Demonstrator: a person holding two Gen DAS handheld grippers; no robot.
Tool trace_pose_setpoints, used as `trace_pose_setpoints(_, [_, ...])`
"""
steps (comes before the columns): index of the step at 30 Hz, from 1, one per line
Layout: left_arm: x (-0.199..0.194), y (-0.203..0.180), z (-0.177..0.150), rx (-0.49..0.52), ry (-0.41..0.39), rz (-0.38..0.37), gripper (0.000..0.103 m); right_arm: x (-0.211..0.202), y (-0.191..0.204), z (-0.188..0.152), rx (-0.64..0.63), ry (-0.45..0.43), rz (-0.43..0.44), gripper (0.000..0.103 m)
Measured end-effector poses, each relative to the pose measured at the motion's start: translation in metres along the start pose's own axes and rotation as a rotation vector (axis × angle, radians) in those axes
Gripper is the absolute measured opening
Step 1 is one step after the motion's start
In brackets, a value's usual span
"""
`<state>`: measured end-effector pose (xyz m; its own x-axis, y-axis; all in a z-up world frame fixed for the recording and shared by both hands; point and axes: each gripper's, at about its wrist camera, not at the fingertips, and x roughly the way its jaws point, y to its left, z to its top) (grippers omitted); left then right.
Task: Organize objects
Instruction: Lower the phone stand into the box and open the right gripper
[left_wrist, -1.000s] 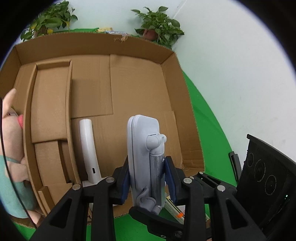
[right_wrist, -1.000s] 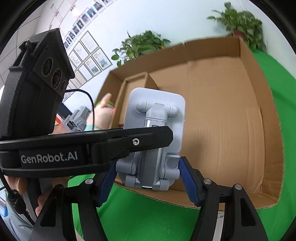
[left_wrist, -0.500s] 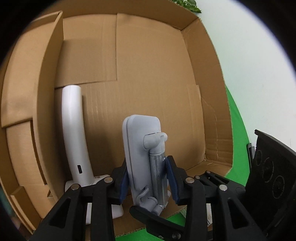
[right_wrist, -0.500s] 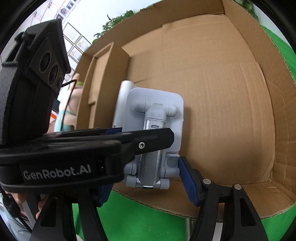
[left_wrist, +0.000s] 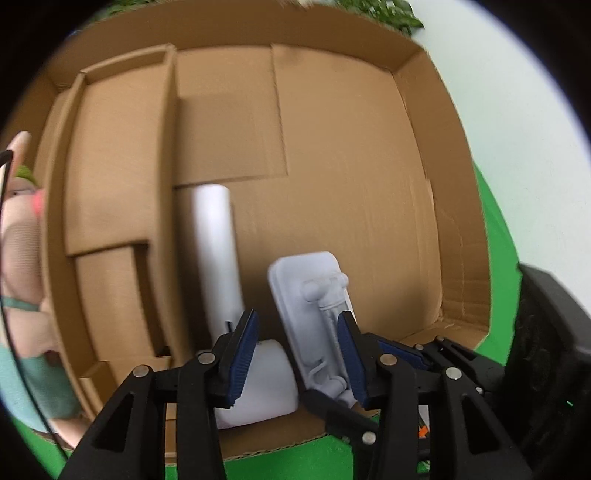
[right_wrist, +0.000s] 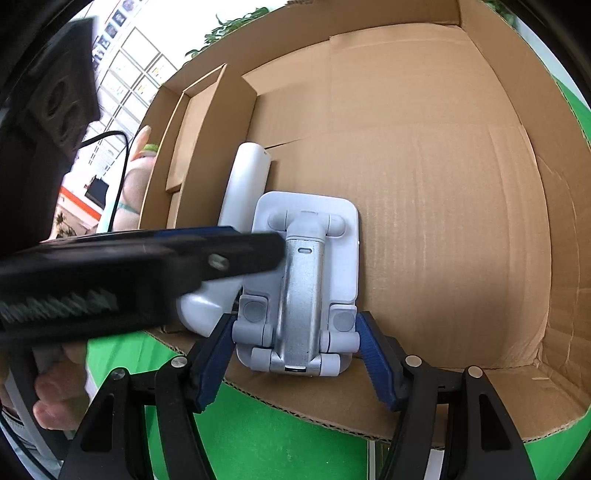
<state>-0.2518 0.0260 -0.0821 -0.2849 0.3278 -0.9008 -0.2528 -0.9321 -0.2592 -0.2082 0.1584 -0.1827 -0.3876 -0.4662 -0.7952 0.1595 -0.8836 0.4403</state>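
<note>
The box (right_wrist: 424, 155) is plain brown corrugated cardboard, matt, with ribbed lines on its floor and a rough cut near edge. The phone stand (right_wrist: 306, 280) is matt pale grey plastic with a brushed silvery metal middle bar. The curved white thing (right_wrist: 243, 184) to its left looks like smooth, faintly glossy plastic. The table cover (right_wrist: 258, 435) is flat matt green.
</note>
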Motion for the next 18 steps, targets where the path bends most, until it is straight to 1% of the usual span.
trace_pose_setpoints(2, [-0.009,0.003,0.006,-0.011,-0.026,0.000,0.043,0.000,0.000,0.001,0.014,0.005,-0.014,0.064])
trace_pose_setpoints(7, [-0.035,0.015,-0.001,-0.038,-0.087,-0.033,0.043,0.005,-0.001,0.001,0.016,0.031,-0.053,0.067])
trace_pose_setpoints(12, [-0.058,0.025,-0.015,-0.029,-0.161,-0.023,0.043,-0.005,0.004,0.004,0.012,0.002,-0.039,0.067])
trace_pose_setpoints(14, [-0.066,0.027,-0.018,-0.028,-0.190,-0.023,0.043,-0.004,0.008,0.004,-0.008,0.002,-0.043,0.065])
trace_pose_setpoints(15, [-0.071,0.028,-0.022,-0.023,-0.210,-0.017,0.043,-0.005,0.010,0.003,-0.016,-0.004,-0.044,0.064])
trace_pose_setpoints(17, [-0.079,0.030,-0.028,-0.020,-0.239,0.000,0.043,-0.005,0.011,0.005,-0.025,-0.003,-0.029,0.058])
trace_pose_setpoints(18, [-0.084,0.032,-0.031,-0.021,-0.261,0.012,0.043,-0.006,0.012,0.005,-0.028,-0.003,-0.033,0.058])
